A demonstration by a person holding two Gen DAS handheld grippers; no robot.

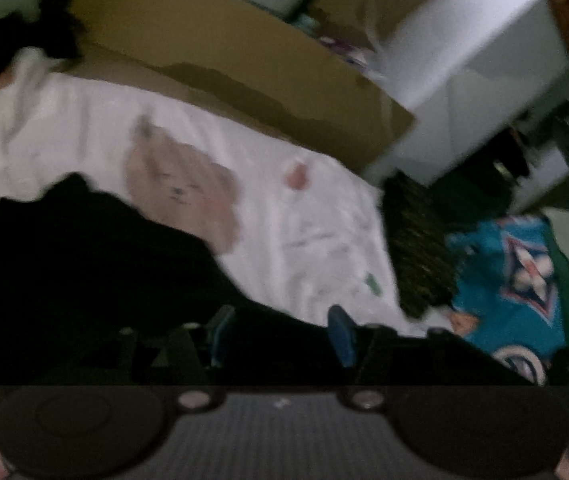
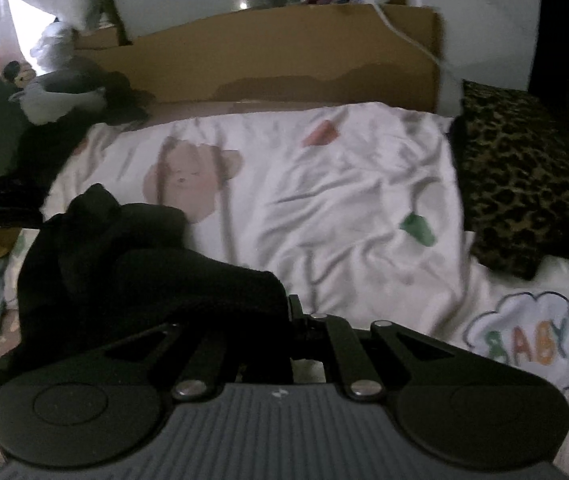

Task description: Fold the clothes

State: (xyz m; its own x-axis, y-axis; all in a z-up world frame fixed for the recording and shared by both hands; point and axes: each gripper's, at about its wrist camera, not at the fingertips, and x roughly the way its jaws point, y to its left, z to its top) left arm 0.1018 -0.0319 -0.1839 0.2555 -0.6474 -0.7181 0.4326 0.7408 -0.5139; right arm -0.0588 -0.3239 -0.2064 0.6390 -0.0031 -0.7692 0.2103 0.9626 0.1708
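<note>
white printed bedding (image 2: pixel 324 184) carries a black garment (image 2: pixel 124 264). right gripper (image 2: pixel 294 312) is clamped on its edge; left gripper (image 1: pixel 280 336) stands parted over the cloth. only the right view shows the "baby" print (image 2: pixel 524 344).

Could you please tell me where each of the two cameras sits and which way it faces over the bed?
Left wrist: rides the left tongs, tilted down across the white bedsheet; its blue-tipped fingers stand apart over the black garment.
Right wrist: rides the right tongs, facing the brown headboard; fingers shut at the black garment's edge.
Shared: sheet's bear print, leopard-print fabric, headboard, garment.
</note>
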